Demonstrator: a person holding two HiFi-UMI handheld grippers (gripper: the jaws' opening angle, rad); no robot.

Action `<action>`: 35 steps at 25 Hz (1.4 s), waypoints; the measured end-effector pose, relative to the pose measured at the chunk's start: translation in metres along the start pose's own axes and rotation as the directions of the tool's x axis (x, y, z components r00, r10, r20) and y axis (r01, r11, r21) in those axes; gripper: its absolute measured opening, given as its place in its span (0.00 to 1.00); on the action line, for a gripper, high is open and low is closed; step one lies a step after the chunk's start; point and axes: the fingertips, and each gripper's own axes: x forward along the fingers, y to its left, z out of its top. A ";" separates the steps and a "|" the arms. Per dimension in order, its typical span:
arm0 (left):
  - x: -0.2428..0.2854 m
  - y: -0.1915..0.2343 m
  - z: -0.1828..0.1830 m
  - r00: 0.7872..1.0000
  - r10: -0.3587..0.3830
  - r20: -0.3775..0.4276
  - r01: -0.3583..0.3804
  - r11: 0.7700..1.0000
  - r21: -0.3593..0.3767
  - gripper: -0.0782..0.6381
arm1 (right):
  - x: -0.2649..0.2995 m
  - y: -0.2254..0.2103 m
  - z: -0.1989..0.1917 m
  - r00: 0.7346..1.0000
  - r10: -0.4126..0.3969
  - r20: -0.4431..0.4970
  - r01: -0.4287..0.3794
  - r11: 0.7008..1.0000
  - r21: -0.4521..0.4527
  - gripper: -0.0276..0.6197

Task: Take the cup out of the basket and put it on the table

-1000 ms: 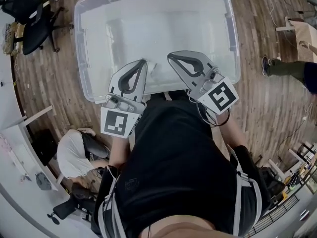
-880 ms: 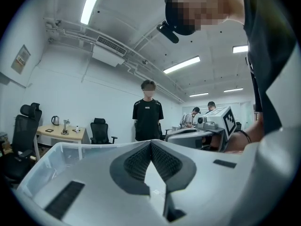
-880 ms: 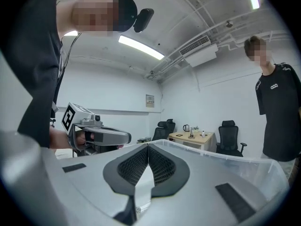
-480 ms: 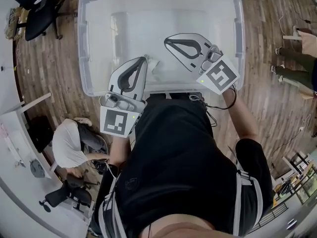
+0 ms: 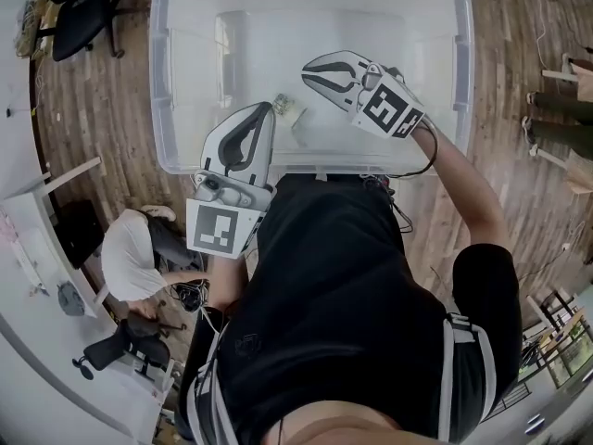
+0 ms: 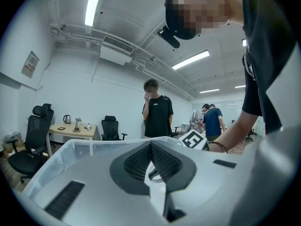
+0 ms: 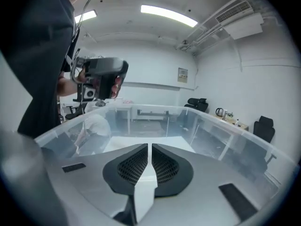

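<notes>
Basket [image 5: 163, 82], clear plastic: holds one small pale item near its front wall, probably the cup [image 5: 288, 112]. Left gripper [image 5: 268, 109]: jaws pressed together, empty, tip just beside the cup. Right gripper [image 5: 307, 69]: jaws closed, empty, held inside the basket, likely positioned for the pick.

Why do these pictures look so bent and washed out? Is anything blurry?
Head view: the wide lens curves the floor at the edges, and the clear tub looks washed out. Left gripper view: round black border, glaring ceiling light, a mosaic patch added afterwards. Right gripper view: same border; the tub's walls look hazy.
</notes>
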 end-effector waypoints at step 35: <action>0.008 0.011 -0.020 0.995 0.062 -0.075 -0.066 0.996 -0.053 0.13 | 0.105 0.099 -0.196 0.879 0.281 -0.386 -0.323 0.945 -0.046 0.21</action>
